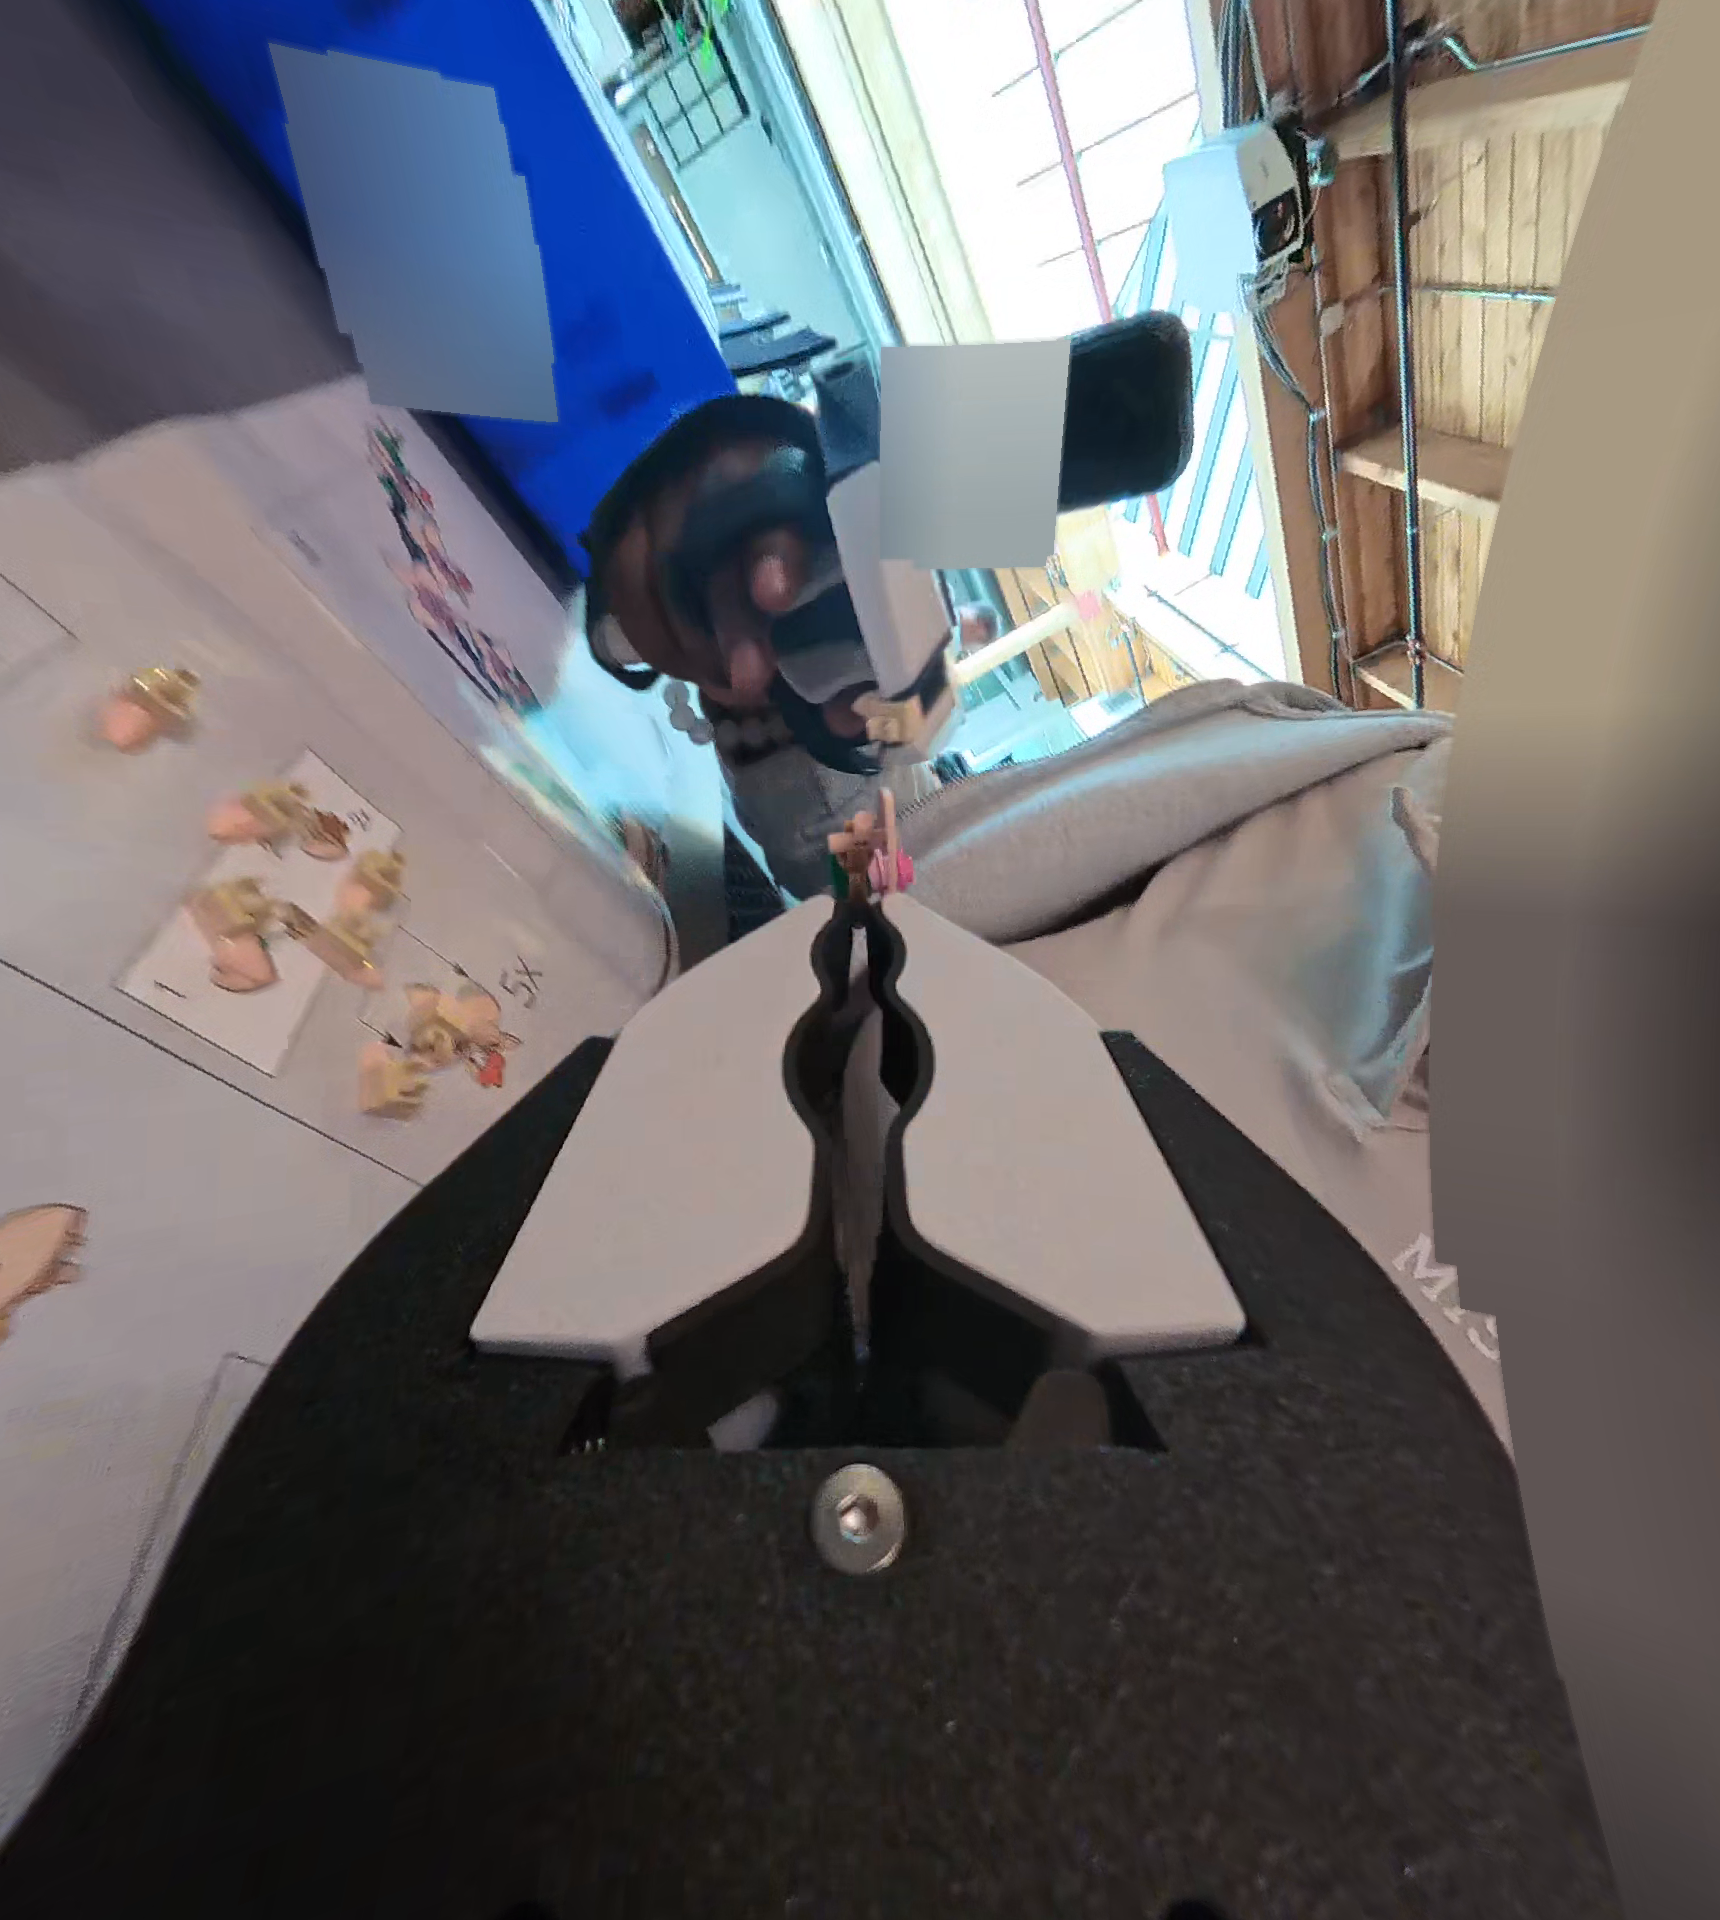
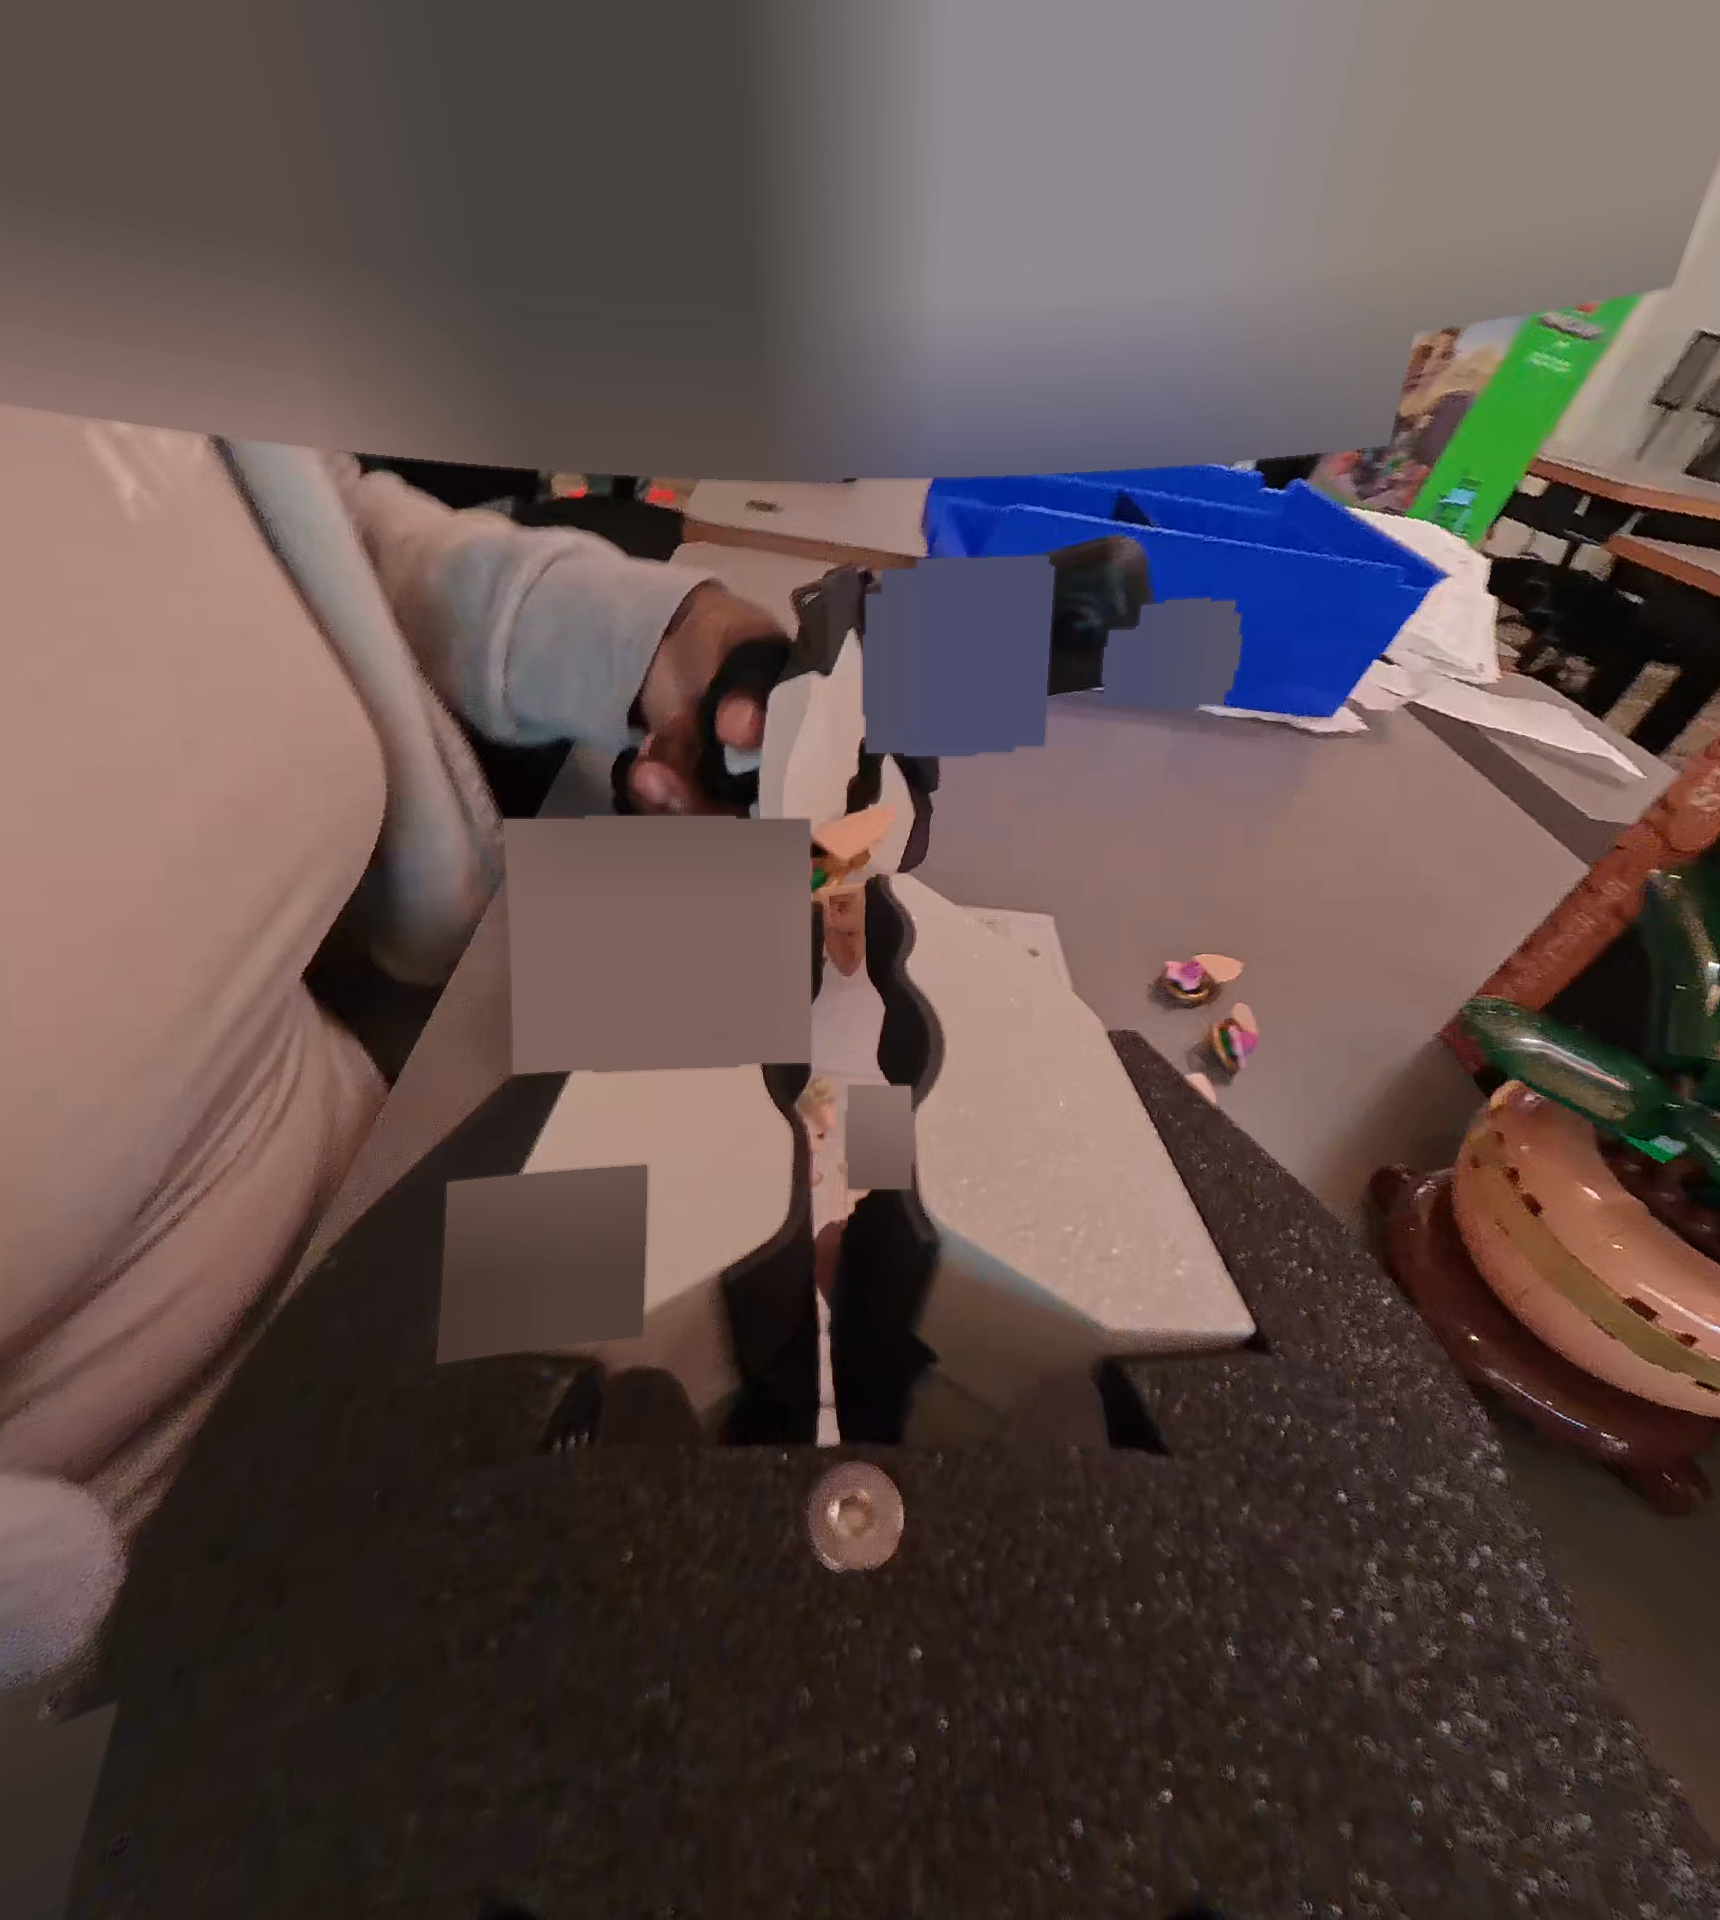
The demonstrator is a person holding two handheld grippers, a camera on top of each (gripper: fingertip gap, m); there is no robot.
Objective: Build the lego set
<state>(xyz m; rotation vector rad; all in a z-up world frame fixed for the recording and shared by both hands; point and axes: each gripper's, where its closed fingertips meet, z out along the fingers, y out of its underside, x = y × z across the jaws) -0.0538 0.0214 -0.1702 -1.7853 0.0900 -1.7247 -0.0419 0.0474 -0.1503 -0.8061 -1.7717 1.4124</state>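
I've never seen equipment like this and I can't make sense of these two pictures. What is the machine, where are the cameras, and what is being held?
There is no robot here. A person holds two-fingered tongs in each hand, and a camera on each looks forward along its grey fingers. One picture comes from the left tongs, which are shut on a small tan, green and pink brick cluster. The other comes from the right tongs, which seem to pinch a small peach-coloured brick piece, though one finger is hidden. On the grey tabletop lie two tiny brick flowers, a blue plastic bin, a brick-built pot with green leaves and a printed instruction sheet.
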